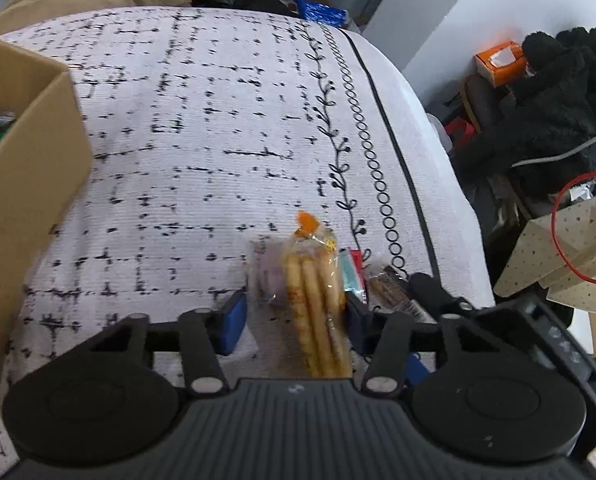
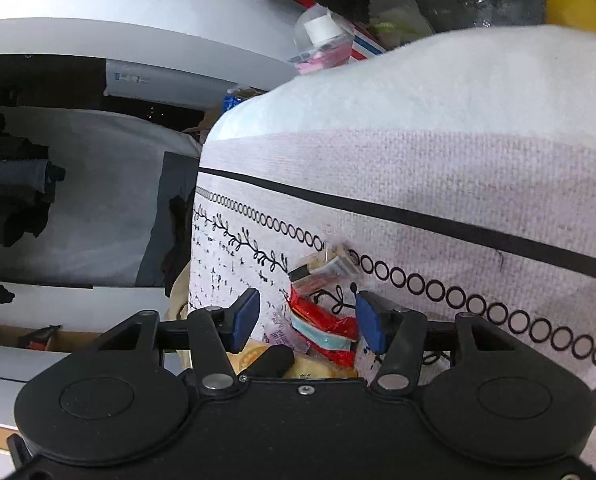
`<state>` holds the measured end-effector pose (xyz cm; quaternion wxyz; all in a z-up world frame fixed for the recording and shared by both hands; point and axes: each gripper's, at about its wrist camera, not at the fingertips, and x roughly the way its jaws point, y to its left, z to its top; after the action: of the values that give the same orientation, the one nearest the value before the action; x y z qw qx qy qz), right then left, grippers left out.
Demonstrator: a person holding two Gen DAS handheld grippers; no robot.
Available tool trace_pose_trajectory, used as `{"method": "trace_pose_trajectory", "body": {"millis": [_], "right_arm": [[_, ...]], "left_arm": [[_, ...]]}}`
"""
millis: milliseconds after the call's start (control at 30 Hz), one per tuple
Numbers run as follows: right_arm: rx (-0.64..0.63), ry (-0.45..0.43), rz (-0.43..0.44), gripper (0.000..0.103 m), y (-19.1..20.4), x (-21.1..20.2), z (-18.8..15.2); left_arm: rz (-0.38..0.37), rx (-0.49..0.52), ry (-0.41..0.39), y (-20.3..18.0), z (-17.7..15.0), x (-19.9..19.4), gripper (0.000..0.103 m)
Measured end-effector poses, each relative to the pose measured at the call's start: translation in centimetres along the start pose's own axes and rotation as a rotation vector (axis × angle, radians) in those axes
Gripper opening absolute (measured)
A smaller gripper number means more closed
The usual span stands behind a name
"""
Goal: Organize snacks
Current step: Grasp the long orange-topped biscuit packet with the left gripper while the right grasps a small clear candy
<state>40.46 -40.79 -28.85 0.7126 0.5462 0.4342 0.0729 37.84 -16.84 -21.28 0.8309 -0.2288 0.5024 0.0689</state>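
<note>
A clear packet of long biscuit sticks [image 1: 314,304] lies on the white patterned cloth [image 1: 185,128]. It sits between the blue pads of my left gripper [image 1: 295,320], which is open, with a gap on the left side. Beside it lie a pale purple packet [image 1: 263,272], a red and teal packet [image 1: 352,276] and a brown packet [image 1: 390,292]. In the right wrist view my right gripper [image 2: 308,318] is open around the red and teal packet [image 2: 322,324]. A small silvery brown packet [image 2: 326,266] lies just beyond its fingertips.
An open cardboard box [image 1: 29,152] holding packets stands at the cloth's left edge. The cloth drops off at the right, where a dotted paper bag with red handle [image 1: 570,256] and a black coat [image 1: 558,92] sit. A clear bottle [image 2: 322,36] stands beyond the far edge.
</note>
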Motion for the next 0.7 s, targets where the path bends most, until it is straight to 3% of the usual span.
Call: {"method": "trace_pose_trajectory", "body": {"millis": [133, 200, 367, 467, 700], "right_arm": [[0.026, -0.010, 0.022, 0.051, -0.3, 0.5, 0.4], [0.027, -0.022, 0.020, 0.046, -0.3, 0.7, 0.6], [0.076, -0.043, 0.005, 0.024, -1.1, 1.0, 1.0], [0.118, -0.050, 0.012, 0.021, -1.7, 0.7, 1.2], [0.051, -0.063, -0.028, 0.010, -0.7, -0.2, 0.7]], "left_arm": [[-0.012, 0.022, -0.004, -0.4, 0.4, -0.2, 0.033], [-0.015, 0.034, -0.001, -0.6, 0.7, -0.4, 0.028], [-0.014, 0.053, 0.000, -0.8, 1.3, -1.0, 0.024], [-0.016, 0.059, -0.012, -0.5, 1.4, -1.6, 0.024], [-0.012, 0.051, -0.048, 0.6, 1.7, -3.5, 0.024]]}}
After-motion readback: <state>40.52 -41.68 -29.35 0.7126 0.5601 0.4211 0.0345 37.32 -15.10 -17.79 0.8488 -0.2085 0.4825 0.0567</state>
